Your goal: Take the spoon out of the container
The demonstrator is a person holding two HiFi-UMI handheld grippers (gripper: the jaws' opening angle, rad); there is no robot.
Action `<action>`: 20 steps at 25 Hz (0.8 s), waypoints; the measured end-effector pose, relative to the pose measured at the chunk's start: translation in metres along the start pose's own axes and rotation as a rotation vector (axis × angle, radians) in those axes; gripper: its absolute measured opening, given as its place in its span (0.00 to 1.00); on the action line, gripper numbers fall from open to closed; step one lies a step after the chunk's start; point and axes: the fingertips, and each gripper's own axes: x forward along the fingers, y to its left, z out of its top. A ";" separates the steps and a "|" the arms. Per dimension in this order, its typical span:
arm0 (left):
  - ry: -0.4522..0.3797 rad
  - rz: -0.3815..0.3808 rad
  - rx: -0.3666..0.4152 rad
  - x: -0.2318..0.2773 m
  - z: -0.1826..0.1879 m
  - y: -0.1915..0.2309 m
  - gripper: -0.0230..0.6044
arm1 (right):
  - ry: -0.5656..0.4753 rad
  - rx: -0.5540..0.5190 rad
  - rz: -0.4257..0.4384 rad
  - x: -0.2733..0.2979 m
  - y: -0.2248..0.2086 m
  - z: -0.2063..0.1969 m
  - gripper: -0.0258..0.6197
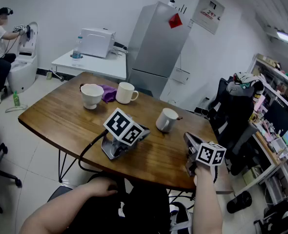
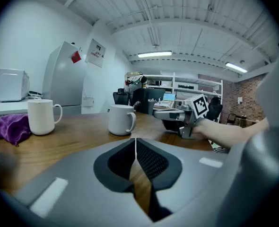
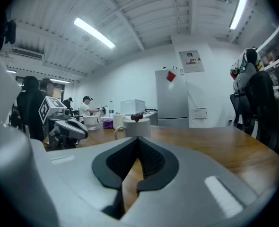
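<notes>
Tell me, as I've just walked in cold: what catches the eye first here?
Two shut tongs on the wooden table: the left tongs lie mid-table, unheld, the right tongs held at the near right edge. Just beyond them a white mug holds a dark-handled spoon; two more white cups flank a purple cloth at the far side.
</notes>
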 end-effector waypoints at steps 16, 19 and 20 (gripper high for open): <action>0.003 -0.004 0.005 0.001 -0.001 -0.002 0.06 | 0.000 -0.017 0.022 -0.003 0.009 0.000 0.04; 0.003 -0.004 0.005 0.000 -0.001 -0.002 0.06 | 0.003 -0.053 0.024 0.001 0.014 0.004 0.04; 0.002 -0.004 0.005 0.000 -0.001 -0.002 0.06 | 0.002 -0.064 0.027 0.002 0.015 0.007 0.04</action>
